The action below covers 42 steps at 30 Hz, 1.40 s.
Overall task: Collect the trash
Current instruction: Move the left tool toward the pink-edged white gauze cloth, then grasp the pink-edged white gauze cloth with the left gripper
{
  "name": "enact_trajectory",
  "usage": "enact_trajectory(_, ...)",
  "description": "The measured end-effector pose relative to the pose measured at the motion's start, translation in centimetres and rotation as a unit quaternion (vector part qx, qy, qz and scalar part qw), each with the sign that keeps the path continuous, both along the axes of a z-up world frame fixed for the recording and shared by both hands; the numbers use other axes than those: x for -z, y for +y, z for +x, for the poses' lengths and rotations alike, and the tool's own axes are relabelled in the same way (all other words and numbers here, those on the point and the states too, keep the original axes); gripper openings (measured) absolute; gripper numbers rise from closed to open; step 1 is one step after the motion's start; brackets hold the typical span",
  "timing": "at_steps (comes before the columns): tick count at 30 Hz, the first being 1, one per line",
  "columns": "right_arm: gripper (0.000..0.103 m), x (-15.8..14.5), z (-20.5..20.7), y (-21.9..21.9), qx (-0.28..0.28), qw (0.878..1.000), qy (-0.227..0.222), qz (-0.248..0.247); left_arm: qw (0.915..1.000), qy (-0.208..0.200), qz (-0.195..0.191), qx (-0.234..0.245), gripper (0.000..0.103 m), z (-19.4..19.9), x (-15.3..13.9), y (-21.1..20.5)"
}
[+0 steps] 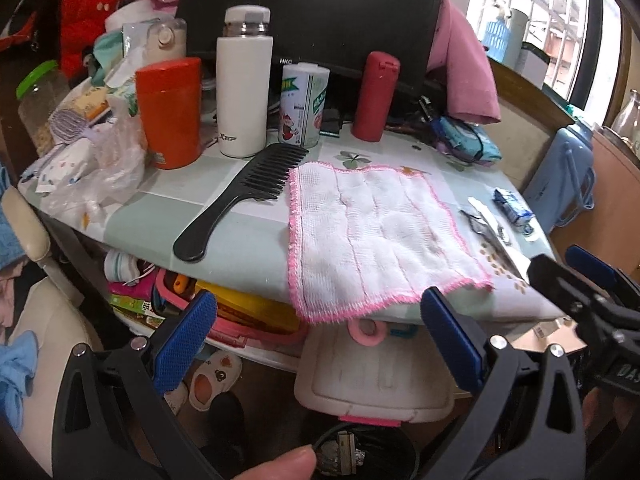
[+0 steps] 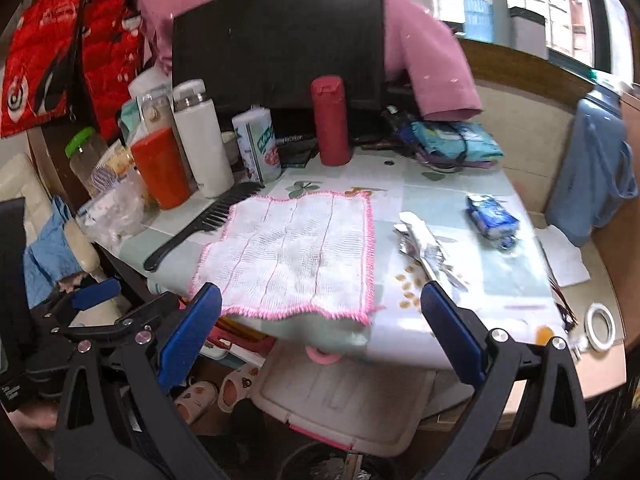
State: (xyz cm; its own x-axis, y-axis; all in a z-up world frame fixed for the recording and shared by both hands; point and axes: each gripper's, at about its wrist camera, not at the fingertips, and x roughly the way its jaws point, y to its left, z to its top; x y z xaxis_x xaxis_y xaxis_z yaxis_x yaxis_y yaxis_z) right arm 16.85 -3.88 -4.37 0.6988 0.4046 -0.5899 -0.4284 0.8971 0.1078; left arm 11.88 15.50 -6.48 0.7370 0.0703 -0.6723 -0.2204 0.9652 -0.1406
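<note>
Cluttered pale-green worktop under a window. Pink-edged cloth at the front edge; crumpled silver wrapper just right of the cloth, blue packet farther right. Left tongs and right tongs spread, empty, below the cloth's front edge.

The bin at six o'clock is cut off by the bottom edge, its contents too dim to name. The slippers lie half hidden under the desk. The blue wrapper is smeared by blur, its print unreadable.
</note>
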Motion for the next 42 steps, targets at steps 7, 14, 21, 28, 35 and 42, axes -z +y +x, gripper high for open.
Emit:
enact_trajectory(7,0.099,3.2,4.8,1.5,0.005,0.999,0.034,-0.002,0.9997,0.021,0.000,-0.012,0.098,4.0,2.2,1.6)
enact_trajectory(14,0.099,5.9,7.2,2.1,-0.003,0.998,0.055,-0.010,0.9993,0.033,0.016,-0.011,0.098,6.2,4.6,2.0)
enact_trajectory(21,0.099,7.0,7.6,1.7,-0.009,0.999,0.052,0.005,0.9987,0.030,0.040,-0.011,0.098,6.8,4.9,1.7)
enact_trajectory(28,0.099,6.9,7.9,0.9,-0.008,0.998,0.051,0.021,0.9971,0.021,0.072,-0.012,0.098,6.3,4.0,0.7)
enact_trajectory(35,0.080,6.8,7.9,0.9,-0.036,0.997,0.059,0.024,0.9996,0.015,0.018,0.017,0.083,5.7,3.5,0.8)
enact_trajectory(42,0.074,6.9,7.6,2.2,-0.052,0.997,0.049,-0.012,0.9989,0.029,0.008,0.036,0.074,6.5,4.2,0.0)
